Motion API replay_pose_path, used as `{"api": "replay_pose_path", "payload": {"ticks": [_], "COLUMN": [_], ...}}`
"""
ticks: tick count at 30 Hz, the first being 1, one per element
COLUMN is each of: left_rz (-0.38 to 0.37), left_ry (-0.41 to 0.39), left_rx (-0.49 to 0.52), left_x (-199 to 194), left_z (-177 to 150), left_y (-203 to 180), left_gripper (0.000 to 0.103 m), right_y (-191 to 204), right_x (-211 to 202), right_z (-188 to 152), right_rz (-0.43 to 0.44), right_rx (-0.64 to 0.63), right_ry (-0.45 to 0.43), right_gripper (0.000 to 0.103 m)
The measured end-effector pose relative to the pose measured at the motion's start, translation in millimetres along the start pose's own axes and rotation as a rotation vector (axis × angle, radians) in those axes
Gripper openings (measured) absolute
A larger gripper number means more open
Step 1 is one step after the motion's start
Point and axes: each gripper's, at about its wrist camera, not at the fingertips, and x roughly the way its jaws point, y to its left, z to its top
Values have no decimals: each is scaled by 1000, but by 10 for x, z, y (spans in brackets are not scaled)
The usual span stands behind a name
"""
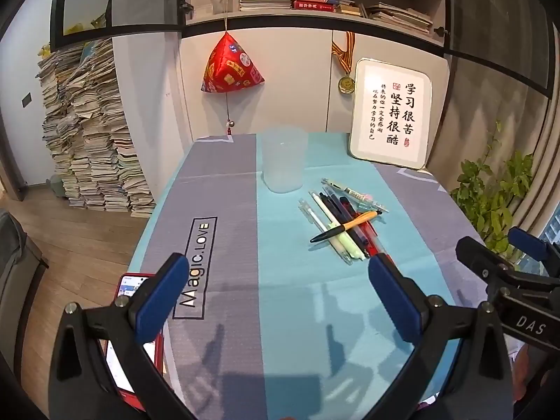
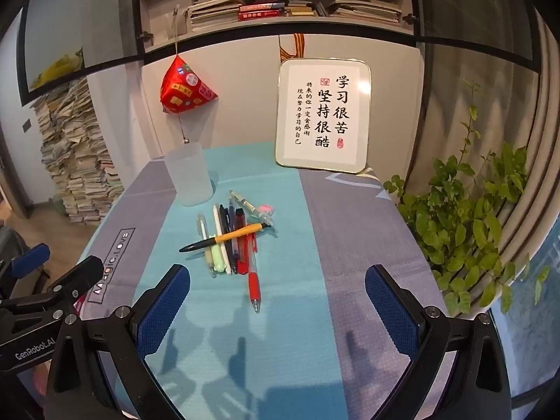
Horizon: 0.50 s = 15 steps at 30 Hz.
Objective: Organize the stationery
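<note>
Pens in a loose heap lie on the teal middle stripe of the grey-and-teal tablecloth, most of them side by side with their long axes running from the near edge toward the back wall. One orange-and-black pen lies crosswise on top, its black end pointing left and a little toward us. A red pen sticks out of the heap nearest us, tip forward. Just behind and to the left of the heap stands a frosted translucent plastic cup, upright, apart from the pens.

Both tools hover over the near edge: the left gripper gapes wide with nothing between its blue pads, and the right gripper is spread just as wide, also holding nothing.

At the back, a framed calligraphy sign leans against the wall, a red pyramid-shaped ornament hangs from the bookshelf, a leafy green plant stands to the right, and a tall stack of papers rises on the wooden floor.
</note>
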Motion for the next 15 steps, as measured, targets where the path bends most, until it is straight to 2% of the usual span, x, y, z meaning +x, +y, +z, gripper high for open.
{"api": "replay_pose_path", "payload": {"ticks": [15], "left_rz": [15], "left_ry": [28], "left_rx": [24], "left_x": [89], "left_z": [38], "left_y": [-35], "left_gripper": [102], "right_y": [20], "right_x": [87], "right_z": [29], "right_rz": [-8], "right_rx": [-4], "right_ry": [15], "right_gripper": [100]}}
